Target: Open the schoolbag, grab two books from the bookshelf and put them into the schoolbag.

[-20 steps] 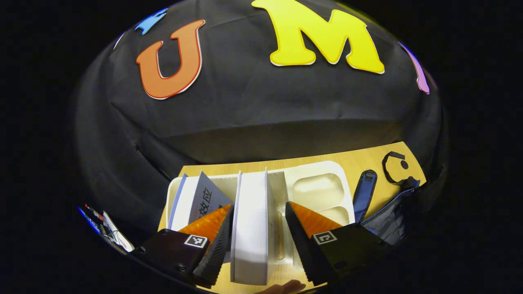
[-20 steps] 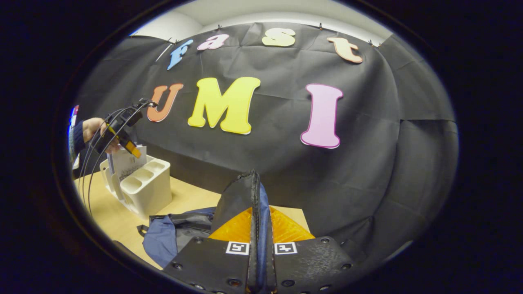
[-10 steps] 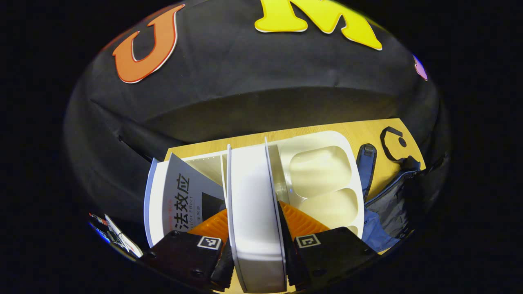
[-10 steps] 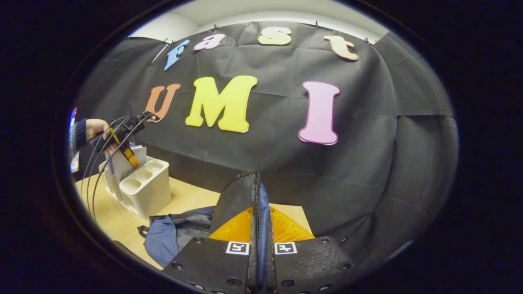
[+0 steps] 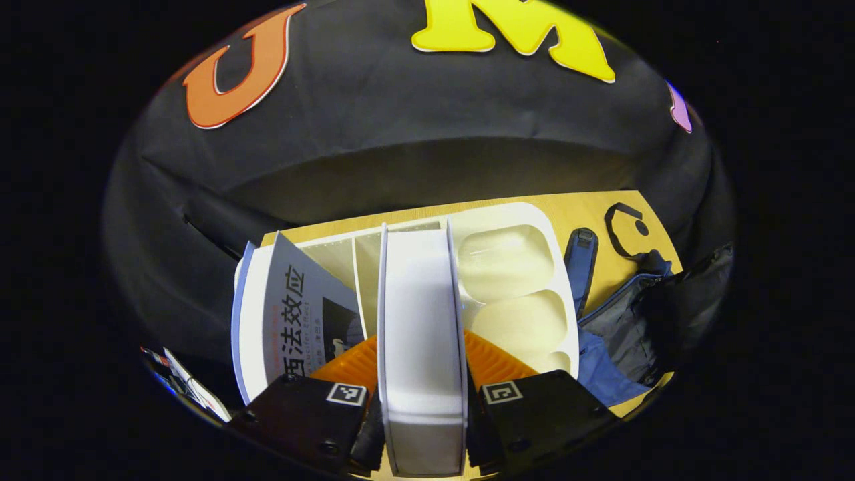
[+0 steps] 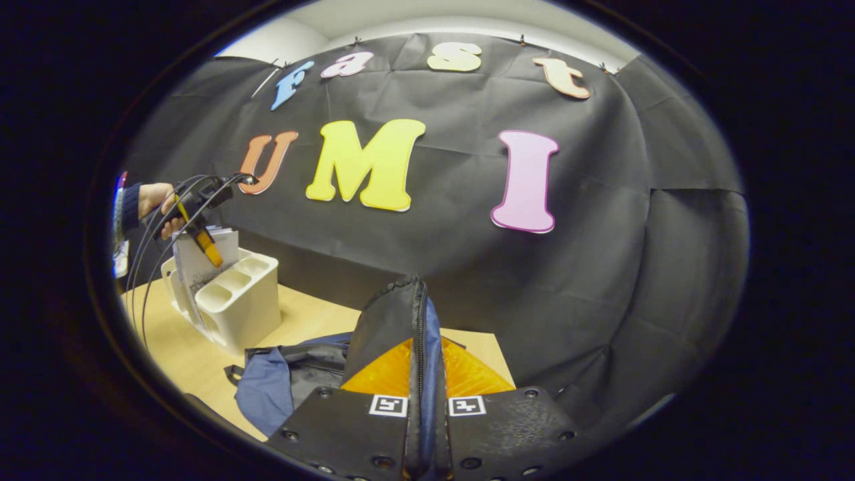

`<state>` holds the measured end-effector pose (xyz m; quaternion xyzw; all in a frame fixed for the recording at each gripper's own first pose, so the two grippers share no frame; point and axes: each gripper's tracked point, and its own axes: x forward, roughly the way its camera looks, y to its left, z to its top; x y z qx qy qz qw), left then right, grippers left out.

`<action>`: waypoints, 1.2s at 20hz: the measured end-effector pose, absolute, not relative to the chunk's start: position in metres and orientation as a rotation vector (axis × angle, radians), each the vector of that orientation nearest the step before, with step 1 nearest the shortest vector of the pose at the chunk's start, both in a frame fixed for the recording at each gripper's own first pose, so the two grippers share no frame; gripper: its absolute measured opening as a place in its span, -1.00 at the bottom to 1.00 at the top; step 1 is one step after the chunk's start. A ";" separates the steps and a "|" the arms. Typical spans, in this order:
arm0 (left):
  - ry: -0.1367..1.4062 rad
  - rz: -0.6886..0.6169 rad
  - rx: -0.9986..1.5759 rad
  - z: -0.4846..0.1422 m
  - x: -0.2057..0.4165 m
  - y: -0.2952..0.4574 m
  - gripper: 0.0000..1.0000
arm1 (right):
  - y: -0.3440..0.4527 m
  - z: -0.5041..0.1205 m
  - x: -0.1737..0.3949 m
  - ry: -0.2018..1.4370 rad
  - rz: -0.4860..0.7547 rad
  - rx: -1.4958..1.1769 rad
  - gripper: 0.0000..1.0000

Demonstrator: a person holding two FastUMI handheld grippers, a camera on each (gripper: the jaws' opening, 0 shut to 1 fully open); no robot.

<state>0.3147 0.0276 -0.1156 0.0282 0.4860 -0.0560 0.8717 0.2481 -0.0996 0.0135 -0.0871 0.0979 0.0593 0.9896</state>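
In the left gripper view my left gripper is shut on a thick white book that stands in the white bookshelf. A second book with a grey cover leans in the slot to its left. The blue and black schoolbag lies to the right on the wooden table. In the right gripper view my right gripper is shut on the schoolbag's zipper edge and holds it upright. Far left, the left gripper and a hand are at the bookshelf.
The bookshelf has round-cornered cups on its right side. A bag strap and a black loop lie on the table beside it. Black cables hang from the left gripper. The black cloth wall stands just behind the table.
The left gripper moved in over the white book and shut on it. In the right gripper view the book now sits a little higher in the bookshelf. The right gripper kept its hold.
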 end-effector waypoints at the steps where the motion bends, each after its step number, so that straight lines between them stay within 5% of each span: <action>1: 1.000 -0.113 0.044 -0.110 0.308 0.032 -0.02 | -0.098 0.014 0.251 0.196 0.121 -0.173 -0.84; 13: 0.821 -0.081 -0.195 -0.063 0.207 0.068 -0.04 | -0.098 0.001 0.253 0.239 0.121 -0.096 -0.84; 24: 0.872 -0.154 -0.484 -0.094 0.131 0.037 -0.03 | -0.086 -0.010 0.261 0.277 0.108 -0.121 -0.84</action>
